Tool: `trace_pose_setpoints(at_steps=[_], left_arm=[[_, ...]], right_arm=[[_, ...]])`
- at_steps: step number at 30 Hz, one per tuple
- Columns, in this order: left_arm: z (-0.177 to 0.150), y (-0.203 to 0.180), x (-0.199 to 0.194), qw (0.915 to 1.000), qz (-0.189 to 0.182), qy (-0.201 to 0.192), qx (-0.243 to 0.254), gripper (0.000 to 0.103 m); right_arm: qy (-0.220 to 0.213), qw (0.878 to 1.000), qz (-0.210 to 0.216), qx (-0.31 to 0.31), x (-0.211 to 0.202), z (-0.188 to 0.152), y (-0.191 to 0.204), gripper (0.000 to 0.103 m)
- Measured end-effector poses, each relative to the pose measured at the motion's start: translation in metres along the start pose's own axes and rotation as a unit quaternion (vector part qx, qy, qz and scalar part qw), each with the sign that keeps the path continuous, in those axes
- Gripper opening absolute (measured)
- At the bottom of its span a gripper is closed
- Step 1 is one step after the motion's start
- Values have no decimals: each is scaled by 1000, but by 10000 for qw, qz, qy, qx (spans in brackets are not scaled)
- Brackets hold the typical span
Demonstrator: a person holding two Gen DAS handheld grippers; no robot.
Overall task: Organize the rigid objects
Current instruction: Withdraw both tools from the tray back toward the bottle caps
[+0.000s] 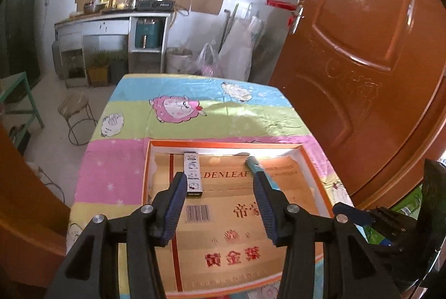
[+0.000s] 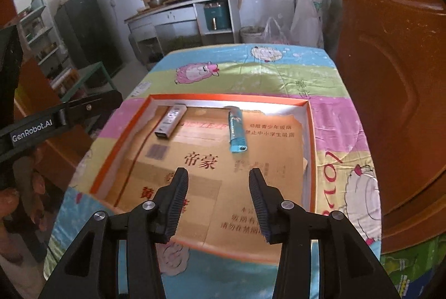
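A shallow orange-rimmed box (image 1: 315,170) (image 2: 311,148) lined with printed cardboard lies on the table. In it lie a white patterned lighter (image 1: 193,173) (image 2: 170,121) at the far left and a teal lighter (image 1: 259,168) (image 2: 236,129) to its right, apart from each other. My left gripper (image 1: 220,182) is open and empty, low over the box; its left finger is beside the white lighter and its right finger covers part of the teal one. My right gripper (image 2: 218,177) is open and empty, above the box's near half, short of the teal lighter.
The table wears a colourful cartoon-sheep cloth (image 1: 195,109) (image 2: 278,70). A brown wooden door (image 1: 362,48) (image 2: 390,76) stands close on the right. A stool (image 1: 75,106) and a green frame (image 1: 25,98) stand to the left. A kitchen counter (image 1: 111,17) is at the back wall.
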State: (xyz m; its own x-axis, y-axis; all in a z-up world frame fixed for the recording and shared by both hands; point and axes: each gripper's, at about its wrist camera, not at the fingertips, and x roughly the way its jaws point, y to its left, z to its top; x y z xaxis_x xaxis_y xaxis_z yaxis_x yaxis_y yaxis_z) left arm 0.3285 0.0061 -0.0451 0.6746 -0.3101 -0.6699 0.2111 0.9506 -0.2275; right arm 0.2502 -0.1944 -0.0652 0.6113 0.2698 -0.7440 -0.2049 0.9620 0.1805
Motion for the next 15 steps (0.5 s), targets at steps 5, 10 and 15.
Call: trace_pose_setpoints(at_steps=[5, 10, 15], left_arm=[[1, -1, -31, 9994, -121, -305, -73, 49], [6, -4, -53, 9986, -70, -524, -7, 49], [3, -7, -67, 9986, -48, -514, 150, 49]], right_arm=[[-297, 9995, -60, 19, -25, -1, 5, 47], [-632, 9978, -154, 94, -47, 1, 5, 47], [-581, 9982, -140, 104, -55, -4, 5, 47]])
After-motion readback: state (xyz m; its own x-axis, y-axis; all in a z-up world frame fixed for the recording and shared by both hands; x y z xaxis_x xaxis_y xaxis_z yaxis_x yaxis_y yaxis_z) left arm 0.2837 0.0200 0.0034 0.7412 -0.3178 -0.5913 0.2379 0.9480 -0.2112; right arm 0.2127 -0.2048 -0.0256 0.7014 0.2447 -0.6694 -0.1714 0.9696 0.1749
